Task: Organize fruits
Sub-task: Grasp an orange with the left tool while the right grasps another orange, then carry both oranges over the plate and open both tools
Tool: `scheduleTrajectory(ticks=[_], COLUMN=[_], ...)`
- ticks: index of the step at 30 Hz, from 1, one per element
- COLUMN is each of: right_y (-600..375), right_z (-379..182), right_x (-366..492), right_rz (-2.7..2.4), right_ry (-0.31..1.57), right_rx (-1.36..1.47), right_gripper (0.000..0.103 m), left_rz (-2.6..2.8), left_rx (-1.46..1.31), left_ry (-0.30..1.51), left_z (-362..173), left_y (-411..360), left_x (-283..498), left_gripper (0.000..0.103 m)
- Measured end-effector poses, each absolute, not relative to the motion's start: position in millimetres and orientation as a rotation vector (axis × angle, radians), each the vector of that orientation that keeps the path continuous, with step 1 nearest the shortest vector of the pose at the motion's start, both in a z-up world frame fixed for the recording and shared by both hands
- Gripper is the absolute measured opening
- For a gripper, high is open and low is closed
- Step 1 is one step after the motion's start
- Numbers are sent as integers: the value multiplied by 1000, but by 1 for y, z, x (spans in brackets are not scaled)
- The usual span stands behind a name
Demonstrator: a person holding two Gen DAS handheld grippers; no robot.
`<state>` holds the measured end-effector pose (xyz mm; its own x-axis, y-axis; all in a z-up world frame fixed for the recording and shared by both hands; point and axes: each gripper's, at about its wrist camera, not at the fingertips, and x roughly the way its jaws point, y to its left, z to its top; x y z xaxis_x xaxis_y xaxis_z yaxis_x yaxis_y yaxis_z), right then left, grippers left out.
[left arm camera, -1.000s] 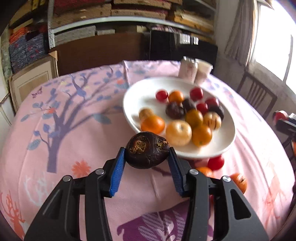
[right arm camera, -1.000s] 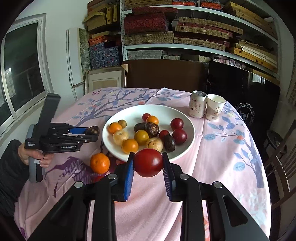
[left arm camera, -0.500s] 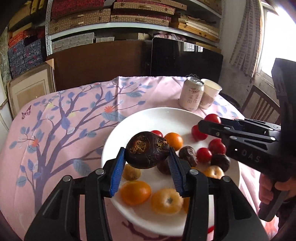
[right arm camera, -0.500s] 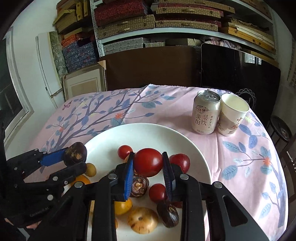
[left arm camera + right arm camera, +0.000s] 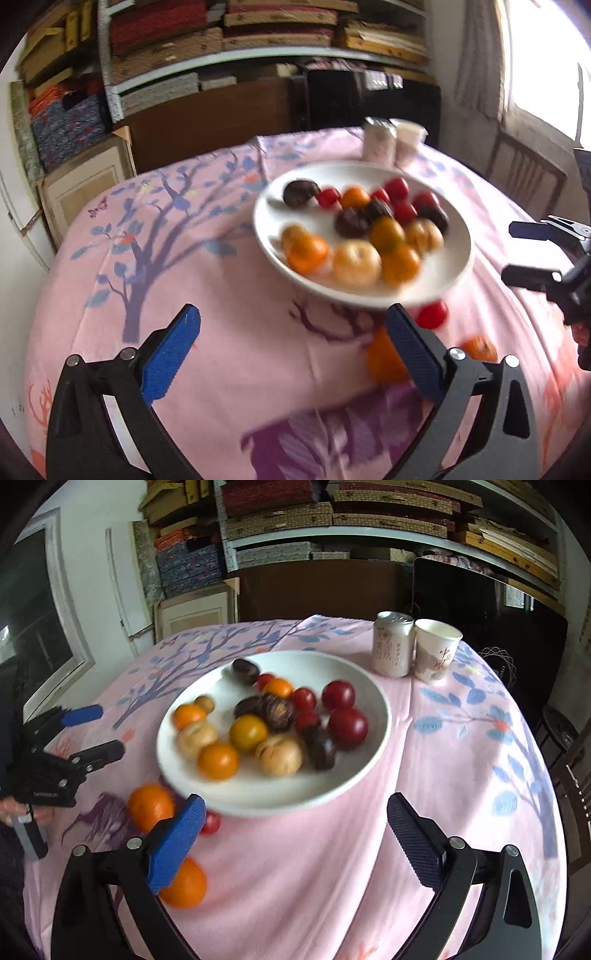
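Left gripper (image 5: 291, 347): fingers wide, holding nothing.
Right gripper (image 5: 295, 830): fingers wide, holding nothing.
Plate (image 5: 365, 686): on desk, piled with fruits (image 5: 273, 720).
Oranges (image 5: 151, 805): on cloth beside plate.

I am looking across a round bench (image 5: 461, 775) draped in a pink cloth (image 5: 229, 302) printed with a blue-leaved tree. Behind it, at twelve o'clock, a dark wooden panel (image 5: 317, 590) is leaning against shelving (image 5: 332, 535) that is carrying stacked flat boxes in red, tan and blue. A pale framed board (image 5: 192, 613) is standing at eleven o'clock beside a white wall (image 5: 96, 554). A window (image 5: 33, 602) at nine o'clock in the right view is showing dim glass; in the left view another window (image 5: 546, 62) at two o'clock is pouring in bright daylight past a curtain (image 5: 476, 55). A wooden chair (image 5: 524, 177) is sitting below it.
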<state>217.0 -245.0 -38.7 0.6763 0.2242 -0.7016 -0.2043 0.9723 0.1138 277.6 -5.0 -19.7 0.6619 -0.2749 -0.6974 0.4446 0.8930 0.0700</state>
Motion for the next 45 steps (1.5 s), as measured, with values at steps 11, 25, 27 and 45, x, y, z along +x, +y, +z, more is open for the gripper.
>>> scheduleTrajectory(ticks=[11,25,27,45], right_y=[-188,-211,-222,-249], right_z=[-76,-49,-34,-2], right_x=[195,187,194,331], right_rz=[318,323,284,151], right_ry=[877,855,823,719], right_rx=[-33,92,98,136], right_gripper=[93,44,44,46], left_rz=[-519,-679,-682,-605], left_rx=[215,204,202,108], left_ry=[846,848,822,688], left_z=[-54,-49,-40,22], left_y=[-33,-44,-42,-58], left_x=[270,258,255,345], left_gripper=[99,39,39,38])
